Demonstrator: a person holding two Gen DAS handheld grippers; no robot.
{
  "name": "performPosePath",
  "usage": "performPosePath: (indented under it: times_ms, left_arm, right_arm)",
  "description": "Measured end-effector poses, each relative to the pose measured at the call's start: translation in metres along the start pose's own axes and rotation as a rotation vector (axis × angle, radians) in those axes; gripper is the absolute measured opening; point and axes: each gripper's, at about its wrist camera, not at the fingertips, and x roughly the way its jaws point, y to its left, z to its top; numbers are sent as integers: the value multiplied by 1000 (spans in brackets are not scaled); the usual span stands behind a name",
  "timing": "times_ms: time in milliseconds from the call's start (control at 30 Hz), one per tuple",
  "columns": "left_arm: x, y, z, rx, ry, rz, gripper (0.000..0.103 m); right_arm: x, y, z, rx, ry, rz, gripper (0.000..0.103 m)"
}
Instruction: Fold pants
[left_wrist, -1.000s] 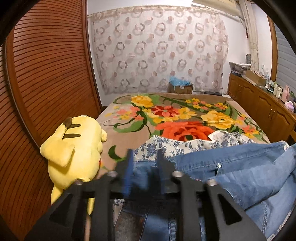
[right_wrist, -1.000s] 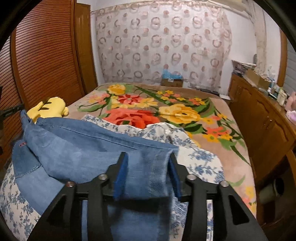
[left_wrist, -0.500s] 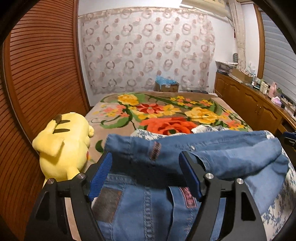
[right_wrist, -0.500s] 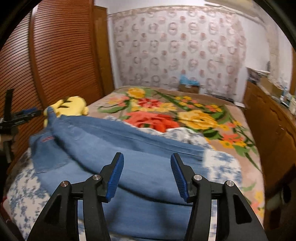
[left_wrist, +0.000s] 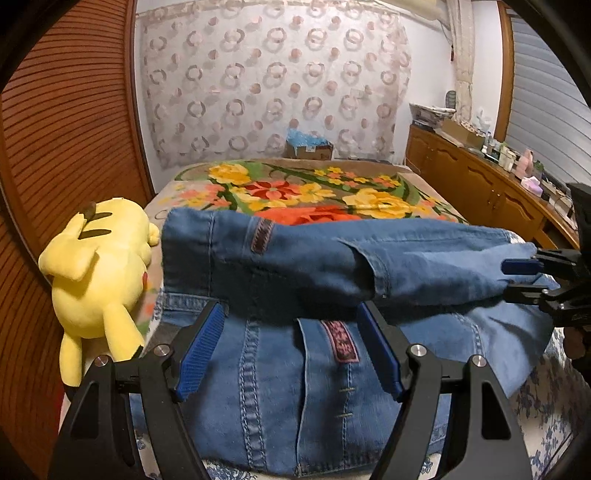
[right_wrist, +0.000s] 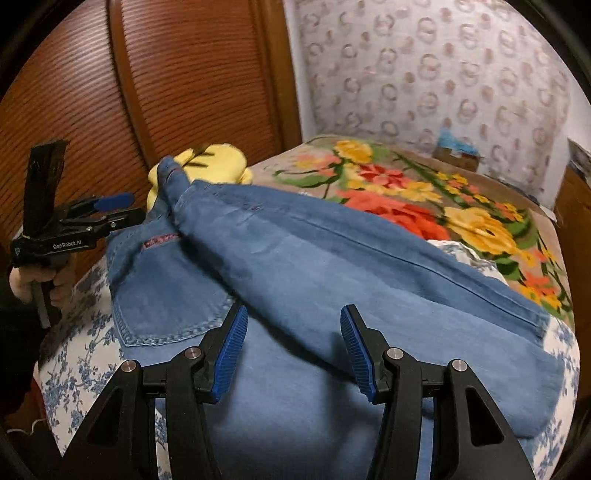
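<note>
Now both tools spread: left tool (left_wrist: 291, 347) w/ jaws just opened, right tool (right_wrist: 293, 349), over folded jeans (left_wrist: 314, 266).

A bed (left_wrist: 413, 173) carries everything, covered by a tan blanket (left_wrist: 317, 195) with big flowers. On its near end lies a white cloth with blue flowers (right_wrist: 85, 354), the folded jeans (left_wrist: 295, 387) on top. A yellow plush toy (left_wrist: 99, 266) lies at the bed's left edge.

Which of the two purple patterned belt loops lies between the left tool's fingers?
The lower belt loop, on the flat bottom layer of jeans; the other belt loop sits higher, on the folded-over layer.
</note>
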Motion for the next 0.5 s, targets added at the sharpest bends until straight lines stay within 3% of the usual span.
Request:
performPosePath:
  times_ms: [67, 167, 233, 300, 500]
  left_arm:
    - [0, 0, -1, 1, 4, -2, 75]
    - [0, 0, -2, -1, 4, -4, 75]
    - [1, 0, -2, -2, 7, -5, 75]
    - [2, 0, -2, 0, 7, -5, 75]
    - [6, 5, 3, 9, 8, 6, 75]
  right_arm:
    - [6, -1, 5, -34, 34, -30, 51]
    - [17, 0, 19, -68, 79, -48, 37]
    - [25, 0, 26, -95, 100, -55, 18]
    - [29, 4, 39, -121, 107, -61, 7]
    - [35, -7, 80, -132, 39, -122, 4]
